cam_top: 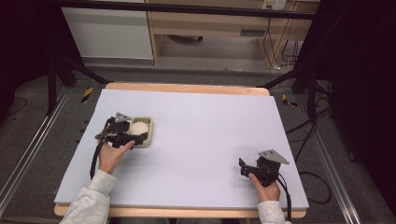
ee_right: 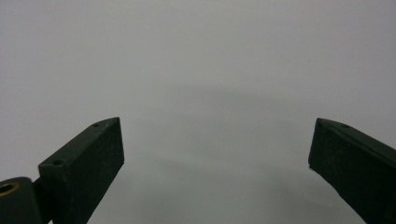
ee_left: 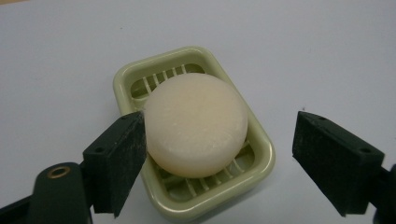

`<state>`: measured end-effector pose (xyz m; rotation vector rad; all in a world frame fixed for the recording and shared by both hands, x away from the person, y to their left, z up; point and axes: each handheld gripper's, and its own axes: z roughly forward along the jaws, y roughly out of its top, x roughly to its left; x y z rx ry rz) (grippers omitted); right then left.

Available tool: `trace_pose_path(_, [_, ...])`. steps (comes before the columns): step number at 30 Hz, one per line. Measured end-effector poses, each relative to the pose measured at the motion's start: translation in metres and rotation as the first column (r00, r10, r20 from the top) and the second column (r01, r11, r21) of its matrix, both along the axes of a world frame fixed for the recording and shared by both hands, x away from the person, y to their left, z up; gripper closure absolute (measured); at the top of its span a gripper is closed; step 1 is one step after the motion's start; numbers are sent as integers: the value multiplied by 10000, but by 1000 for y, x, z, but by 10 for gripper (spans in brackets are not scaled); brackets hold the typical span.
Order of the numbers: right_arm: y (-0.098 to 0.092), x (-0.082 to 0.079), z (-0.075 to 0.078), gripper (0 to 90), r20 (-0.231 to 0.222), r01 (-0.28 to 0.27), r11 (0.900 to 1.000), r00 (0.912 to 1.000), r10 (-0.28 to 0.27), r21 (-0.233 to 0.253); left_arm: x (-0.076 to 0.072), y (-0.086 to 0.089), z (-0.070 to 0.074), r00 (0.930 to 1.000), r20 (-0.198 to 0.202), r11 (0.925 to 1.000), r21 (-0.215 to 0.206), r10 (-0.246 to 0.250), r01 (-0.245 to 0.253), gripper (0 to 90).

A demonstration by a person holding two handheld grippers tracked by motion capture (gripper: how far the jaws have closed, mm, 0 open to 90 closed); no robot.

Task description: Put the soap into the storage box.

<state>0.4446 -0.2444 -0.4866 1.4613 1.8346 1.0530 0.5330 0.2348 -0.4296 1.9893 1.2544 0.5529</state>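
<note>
Looking down from the high view, the left tool (cam_top: 135,136) is sitting at a green soap dish (cam_top: 150,135) holding a pale round soap (cam_top: 138,128) on the desk (cam_top: 205,130), while the right tool (cam_top: 243,167) is hovering well apart near the front right. Moving to the left gripper view, the jaws are gaping wide around the soap (ee_left: 196,123) in its dish (ee_left: 261,161), one jaw seemingly touching it. Ending with the right gripper view, the jaws are spreading wide over bare desk (ee_right: 210,70).

The person wears light grey sleeves (cam_top: 91,200). Each hand-held gripper is black: the left hand-held gripper (cam_top: 122,132) and right hand-held gripper (cam_top: 261,169) carry grey three-cornered plates, trailing black cables toward 6 o'clock. A brass-coloured fitting, possibly a screw (ee_left: 59,172), sits near one jaw.
</note>
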Motion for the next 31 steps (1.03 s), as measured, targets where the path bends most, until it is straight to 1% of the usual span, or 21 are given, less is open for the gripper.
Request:
trace_pose_path(2, [0, 0, 0, 39, 8, 1, 10000, 10000, 0, -15, -4, 1, 1, 10000, 78, 10000, -94, -13, 13, 189])
trace_pose_path(3, [0, 0, 0, 39, 12, 9, 10000, 10000, -9, -20, -7, 1, 1, 9998, 191, 9997, -241, -7, 12, 194])
trace_pose_path(4, [0, 0, 0, 39, 33, 24, 10000, 10000, -24, -35, -10, 1, 2, 9998, 207, 9998, -188, -53, 56, 200])
trace_pose_path(7, [0, 0, 0, 39, 39, 27, 10000, 10000, -26, -26, -18, 2, 3, 9992, 373, 9994, -311, -145, 156, 203])
trace_pose_path(10, [0, 0, 0, 39, 45, 30, 10000, 10000, -30, -40, -26, 6, 5, 9988, 466, 9979, -630, -151, 180, 208])
trace_pose_path(12, [0, 0, 0, 39, 57, 32, 10000, 10000, -31, -48, -31, 9, 6, 9981, 600, 9976, -678, -110, 151, 210])
trace_pose_path(13, [0, 0, 0, 39, 57, 32, 10000, 10000, -31, -48, -31, 9, 6, 9981, 600, 9976, -678, -110, 151, 211])
trace_pose_path(14, [0, 0, 0, 39, 59, 27, 10000, 10000, -27, -58, -36, 12, 5, 9976, 686, 9981, -594, -111, 152, 211])
trace_pose_path(16, [0, 0, 0, 39, 54, 37, 10000, 10000, -37, -38, -40, 16, 3, 9974, 717, 9980, -626, -19, 64, 212])
trace_pose_path(19, [0, 0, 0, 39, 63, 36, 10000, 10000, -35, -58, -48, 27, -4, 9977, 650, 9971, -745, 200, -151, 220])
trace_pose_path(22, [0, 0, 0, 39, 55, 36, 10000, 10000, -36, -37, -54, 34, -9, 9977, 592, 9967, -765, 316, -270, 226])
trace_pose_path(26, [-1, -1, 0, 39, 122, 56, 10000, 9999, -56, -39, -65, 42, -19, 9977, 528, 9973, -622, 425, -392, 232])
trace_pose_path(28, [-1, -1, 0, 39, 141, 57, 10000, 9999, -57, -27, -70, 45, -25, 9969, 544, 9971, -537, 560, -531, 234])
trace_pose_path(29, [-1, -1, 0, 39, 145, 59, 10000, 9999, -59, -25, -73, 47, -27, 9966, 523, 9972, -429, 640, -618, 234])
trace_pose_path(31, [-1, -1, 0, 39, 136, 55, 10000, 9999, -55, -18, -76, 50, -31, 9967, 410, 9968, -398, 705, -689, 231])
